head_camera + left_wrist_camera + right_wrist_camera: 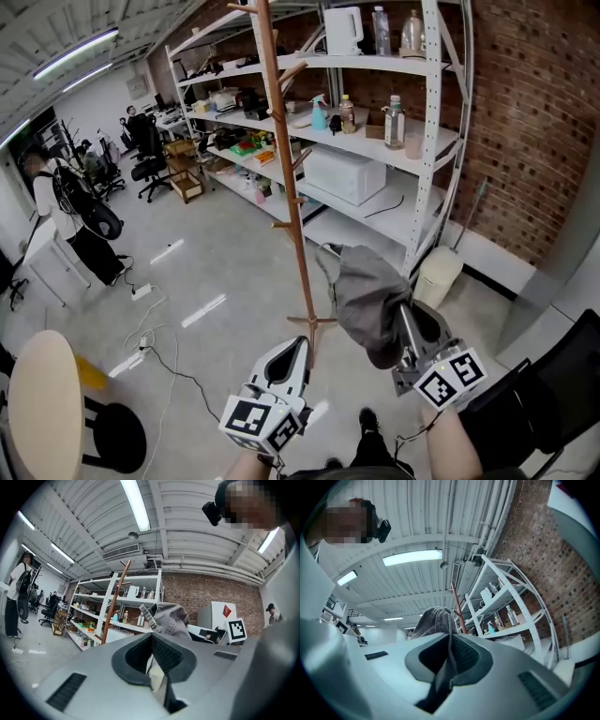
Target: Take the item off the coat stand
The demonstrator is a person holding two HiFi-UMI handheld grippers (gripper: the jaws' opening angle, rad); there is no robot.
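Right gripper [408, 323], tilted up just beside the coat stand [286, 159], clamps the grey cloth [370, 291]; left gripper [295, 349] alongside, jaws closed, empty

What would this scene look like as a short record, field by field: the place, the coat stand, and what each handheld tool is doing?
Place: workshop with a white shelf rack by a brick wall
Stand: wooden coat stand, upright on the floor
Item: grey cloth item, to the right of the pole and apart from it
Right tool: right gripper, jaws shut on the cloth
Left tool: left gripper, jaws together, nothing between them
Task state: the item looks to be off the stand
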